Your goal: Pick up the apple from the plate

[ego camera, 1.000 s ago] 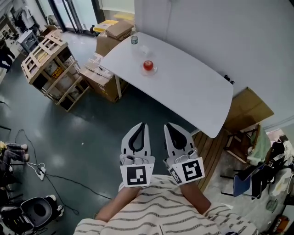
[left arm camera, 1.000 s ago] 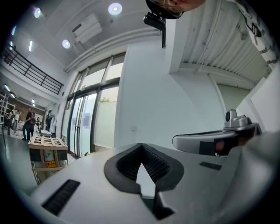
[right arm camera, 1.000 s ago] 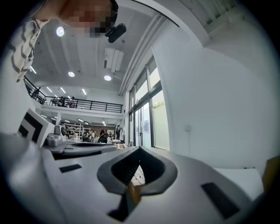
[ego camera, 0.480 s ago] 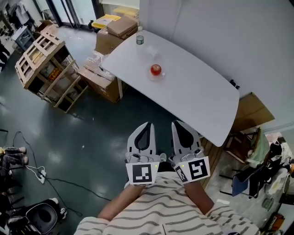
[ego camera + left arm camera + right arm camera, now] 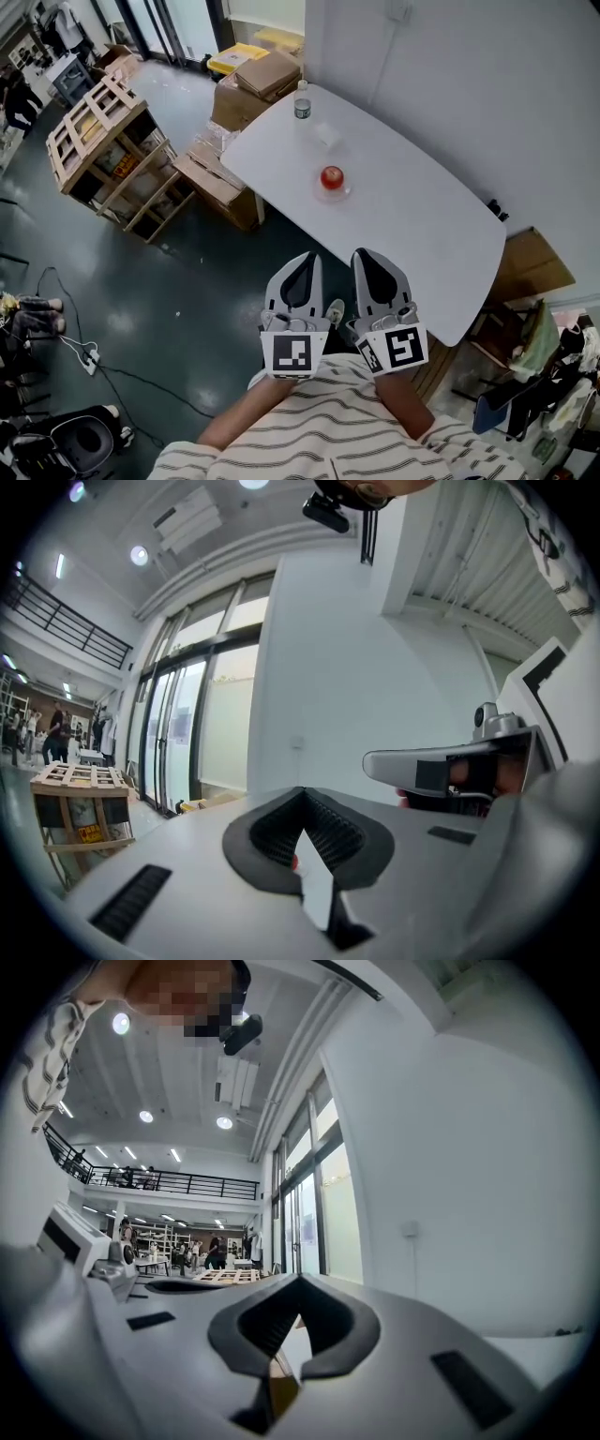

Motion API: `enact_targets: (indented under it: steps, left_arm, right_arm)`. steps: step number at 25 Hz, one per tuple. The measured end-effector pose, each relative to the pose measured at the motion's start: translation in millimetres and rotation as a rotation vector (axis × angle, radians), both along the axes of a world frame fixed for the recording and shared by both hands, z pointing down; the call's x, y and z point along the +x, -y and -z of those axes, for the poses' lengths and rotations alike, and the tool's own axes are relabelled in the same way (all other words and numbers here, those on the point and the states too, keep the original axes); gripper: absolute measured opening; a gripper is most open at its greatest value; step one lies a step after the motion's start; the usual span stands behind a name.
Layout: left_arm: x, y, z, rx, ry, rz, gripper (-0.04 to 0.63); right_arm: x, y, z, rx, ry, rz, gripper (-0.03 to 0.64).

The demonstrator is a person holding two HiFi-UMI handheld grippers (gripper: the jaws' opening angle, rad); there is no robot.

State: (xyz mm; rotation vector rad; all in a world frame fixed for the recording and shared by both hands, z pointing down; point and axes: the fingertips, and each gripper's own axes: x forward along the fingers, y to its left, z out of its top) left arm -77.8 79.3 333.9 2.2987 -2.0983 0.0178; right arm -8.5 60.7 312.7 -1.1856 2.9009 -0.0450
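**Q:** Where is the apple located?

**A:** The apple (image 5: 331, 175) is seated on a small clear plate (image 5: 345, 191) near the middle of the white table (image 5: 422, 220). A bottle (image 5: 302, 101) is stood at the table's far corner, well apart from the plate. Nothing is touching the apple.

**Q:** How are the 2 grippers set?

**A:** The left gripper (image 5: 306, 259) and right gripper (image 5: 364, 255) are held side by side close to the body, over the floor, short of the table's near edge. Both are pointed level toward the table. In each gripper view the jaws are seen brought together with nothing between them. This is shown for the left gripper (image 5: 305, 850) and for the right gripper (image 5: 289, 1335).

**Q:** Which step is in hand?

**A:** It is judged to be step 1, the approach. The apple is well apart from both grippers, and no grasp has been begun.

**Q:** What is called for next?

**A:** The gap to the table is to be closed. 1 gripper is to be chosen, and its jaws are to be spread wider than the apple. The jaws are to be lowered around the fruit, above the plate's rim. A firm, centred grip is advised, since a round, smooth apple is likely to roll or slip.
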Motion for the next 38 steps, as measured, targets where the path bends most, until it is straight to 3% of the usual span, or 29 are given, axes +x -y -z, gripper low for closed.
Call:
enact_targets:
  steps: [9,18,25,38]
  left_arm:
    - [18,90,-5,-0.02,0.004,0.02,0.003]
    - [31,146,-16,-0.027,0.018,0.077,0.003]
    - [18,173,-24,-0.055,-0.007,0.09,0.003]
    - [-22,247,-62,-0.132,-0.025,-0.016,0.003]
  right_arm:
    - [4,92,-9,-0.033,0.038,0.095,0.012]
    - [25,153,-30,-0.057,0.033,0.141,0.012]
    - [9,180,-41,-0.09,0.027,0.159,0.012]
    - [-25,248,-79,-0.167,-0.028,0.053,0.012]
